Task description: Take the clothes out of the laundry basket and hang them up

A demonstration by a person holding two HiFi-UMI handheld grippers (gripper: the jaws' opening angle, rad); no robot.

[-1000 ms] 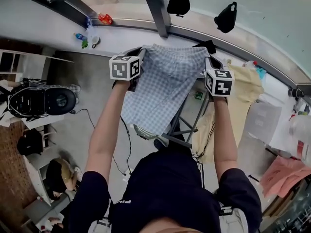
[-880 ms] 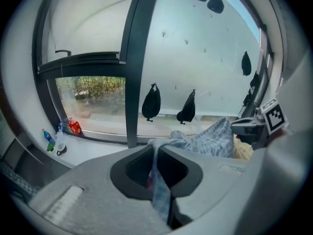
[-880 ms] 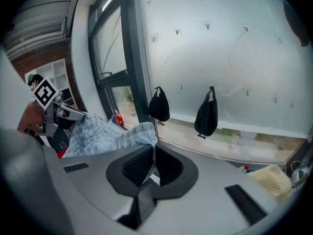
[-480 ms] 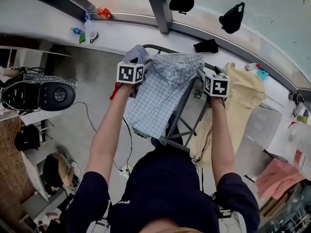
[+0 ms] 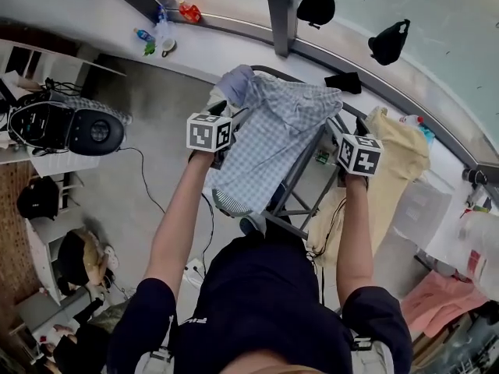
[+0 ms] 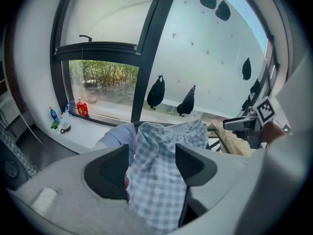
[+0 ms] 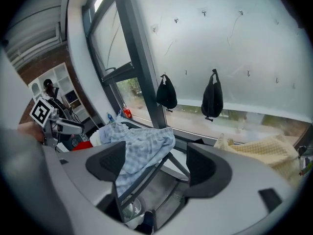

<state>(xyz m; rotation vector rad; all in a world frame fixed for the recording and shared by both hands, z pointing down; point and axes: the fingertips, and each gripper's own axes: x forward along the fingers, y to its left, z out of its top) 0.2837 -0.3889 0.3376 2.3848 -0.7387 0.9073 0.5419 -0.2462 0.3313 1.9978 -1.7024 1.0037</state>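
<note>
At 12 o'clock the checked garment point(image 5: 273, 135) drapes over the drying rack point(image 5: 300, 181) and fills the space between your grippers. The left gripper point(image 6: 151, 163), jaws opening, has this cloth between its jaws. The right gripper point(image 7: 156, 163), jaws opening, stands clear of the cloth, with rack bars beyond its gap. At 2 o'clock, yellow cloth point(image 5: 398, 154) blocks the rack. The window post point(image 5: 282, 10) closes off 12 o'clock. Open floor point(image 5: 148, 131) lies at 9 o'clock.
</note>
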